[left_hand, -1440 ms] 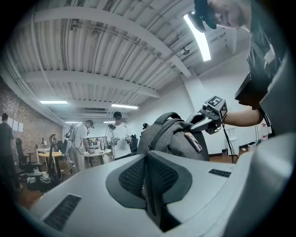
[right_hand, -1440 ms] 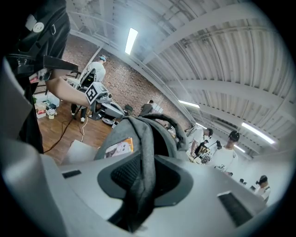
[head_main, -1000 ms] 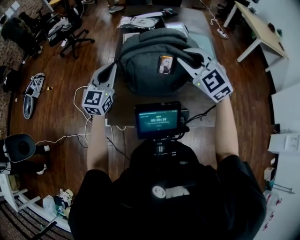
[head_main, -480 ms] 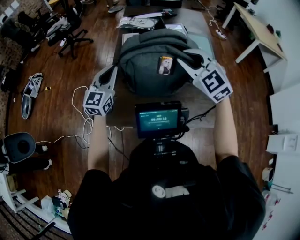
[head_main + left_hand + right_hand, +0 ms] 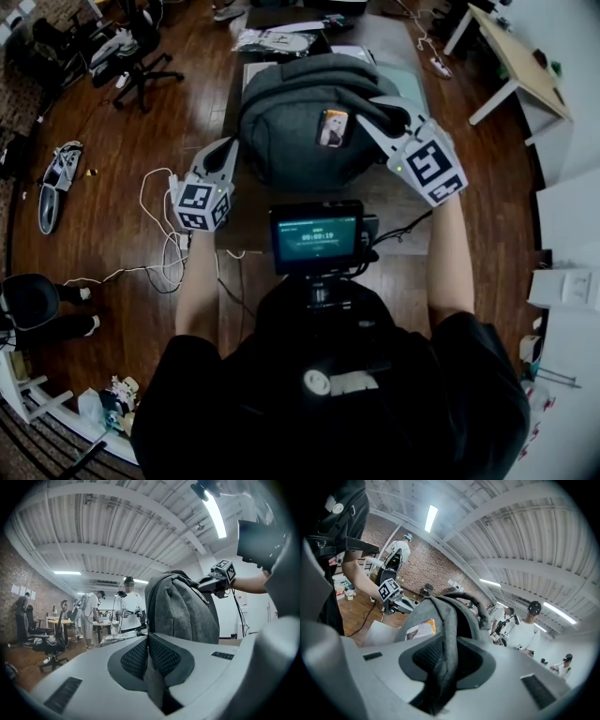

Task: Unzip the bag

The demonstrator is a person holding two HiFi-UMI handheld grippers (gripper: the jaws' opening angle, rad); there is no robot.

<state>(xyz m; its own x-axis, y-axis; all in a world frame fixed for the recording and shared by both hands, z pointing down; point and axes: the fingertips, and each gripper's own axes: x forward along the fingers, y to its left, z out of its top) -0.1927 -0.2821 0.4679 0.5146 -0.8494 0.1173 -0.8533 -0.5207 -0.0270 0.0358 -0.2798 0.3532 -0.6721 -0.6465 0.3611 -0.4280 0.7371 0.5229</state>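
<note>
A grey backpack (image 5: 300, 112) stands upright on the table (image 5: 398, 202), with a small picture card (image 5: 331, 128) on its front. My left gripper (image 5: 228, 150) is at the bag's left side. In the left gripper view its pads (image 5: 136, 656) are shut on a thin grey tab (image 5: 153, 681) of the bag (image 5: 183, 606). At the bag's upper right is my right gripper (image 5: 375, 120). In the right gripper view it (image 5: 446, 648) is shut on a fold of the bag's grey fabric (image 5: 446, 620).
A camera with a lit screen (image 5: 317, 236) hangs at the person's chest, over the table's near edge. Papers (image 5: 279, 42) lie behind the bag. Cables (image 5: 159, 234) trail on the wooden floor at the left, near an office chair (image 5: 141, 61). A light table (image 5: 520, 66) stands at the right.
My left gripper has sunk a little along the bag's left side, still shut on the tab. The right gripper has kept its place and its grip.
</note>
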